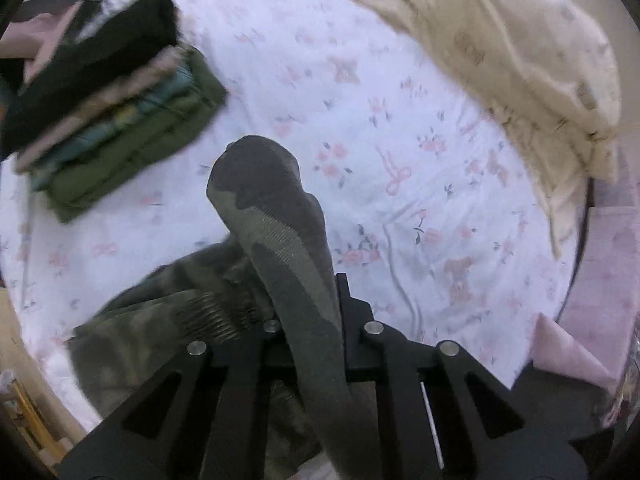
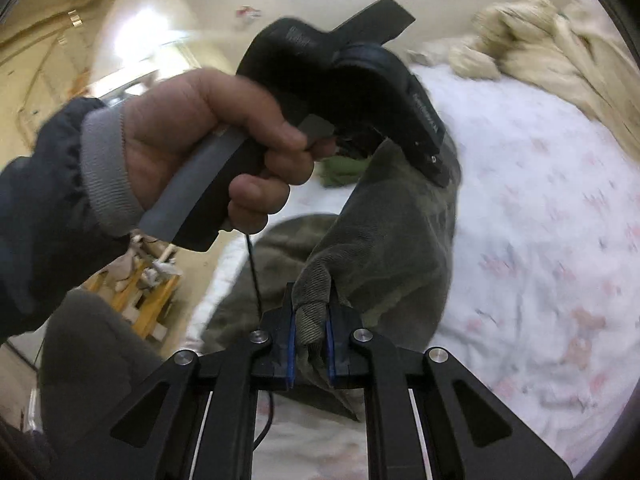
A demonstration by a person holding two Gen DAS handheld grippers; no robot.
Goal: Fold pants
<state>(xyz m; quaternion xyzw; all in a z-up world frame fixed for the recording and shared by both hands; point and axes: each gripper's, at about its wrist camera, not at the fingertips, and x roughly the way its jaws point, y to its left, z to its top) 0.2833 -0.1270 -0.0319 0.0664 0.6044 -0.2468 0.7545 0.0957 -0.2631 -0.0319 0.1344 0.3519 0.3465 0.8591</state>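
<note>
While both of my jaws gripped cloth, I logged this moment as follows.

Pants: camouflage pants (image 1: 276, 236) in grey-green, lifted partly off the bed; one rounded fold stood up ahead of my left jaws, the rest slumped on the sheet at lower left.
Left gripper (image 1: 308, 320): jaws pressed together on a thick roll of the pants, which ran back between them toward the camera.
Right gripper (image 2: 311, 332): jaws with blue pads pinched a ribbed edge of the pants (image 2: 384, 232); cloth rose from there to the other gripper.
Left hand (image 2: 208, 136): seen from the right wrist view, bare, in a dark sleeve with a grey cuff, wrapped round the handle of the left gripper (image 2: 434, 160), whose tip touched the upper edge of the pants.
Bed sheet (image 1: 360, 92): white with pink flowers and bows, wrinkled, beneath everything.
Folded stack (image 1: 116, 112): on the sheet at upper left, well apart from the pants; black piece on top, pink and teal layers between, olive green at the bottom.
Cream blanket (image 1: 500, 40): bunched along the far right edge of the bed.
Pink cloth (image 1: 572, 344): at the bed's near right corner.
Image quality: both views motion-blurred; finer detail I could not tell.
</note>
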